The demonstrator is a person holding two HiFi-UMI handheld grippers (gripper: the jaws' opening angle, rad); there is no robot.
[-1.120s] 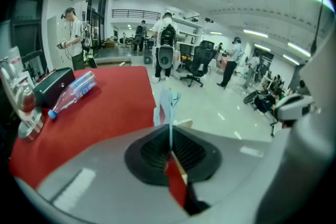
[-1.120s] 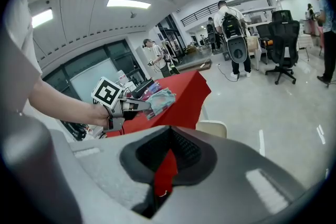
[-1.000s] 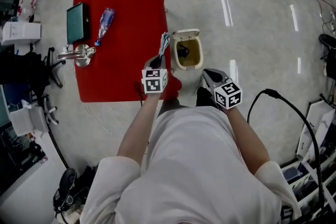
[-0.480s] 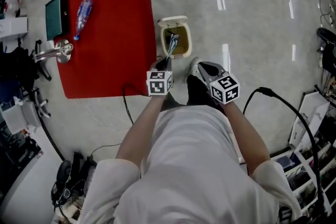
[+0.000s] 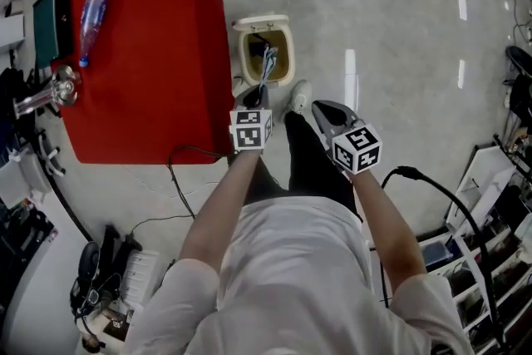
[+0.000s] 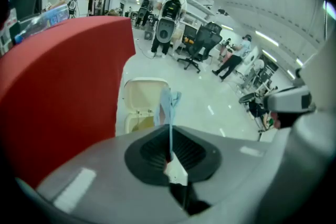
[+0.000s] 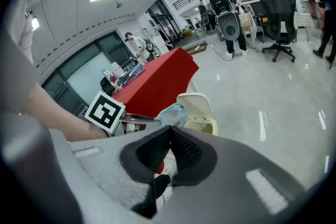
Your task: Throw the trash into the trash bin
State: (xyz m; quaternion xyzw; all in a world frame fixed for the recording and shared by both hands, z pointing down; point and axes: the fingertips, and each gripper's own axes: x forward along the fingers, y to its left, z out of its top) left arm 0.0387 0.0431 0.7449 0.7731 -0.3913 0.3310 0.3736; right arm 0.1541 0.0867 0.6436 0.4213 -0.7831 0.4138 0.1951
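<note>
Nothing printed here is legible from where I stand. The only markings are the bold black-and-white square patterns on the cube each gripper carries, and the label on the plastic bottle is too small to read.

The cream trash bin sits on the pale floor with its lid tipped open. It is just off the 3 o'clock edge of the red-covered table. The inside looks olive-yellow, and something dark lies toward the 12 o'clock end, though I cannot tell what it is.

The left gripper points toward 12 o'clock at the bin. Its fingers are pressed together on the trash, a thin, limp blue-and-white strip. In the left gripper view the strip rises straight out from between the closed pads. Its crumpled free end shows against the bin's raised lid. In the head view that end lies over the bin's mouth.

The right gripper is at 3 o'clock of the left one, with the person's pale shoe between them. In its own view its fingers meet at the tips with nothing pinched. The bin and the dangling trash lie beyond them at 12 o'clock.

On the table, well apart from the bin at its 9 o'clock, the bottle lies beside a dark flat box.
</note>
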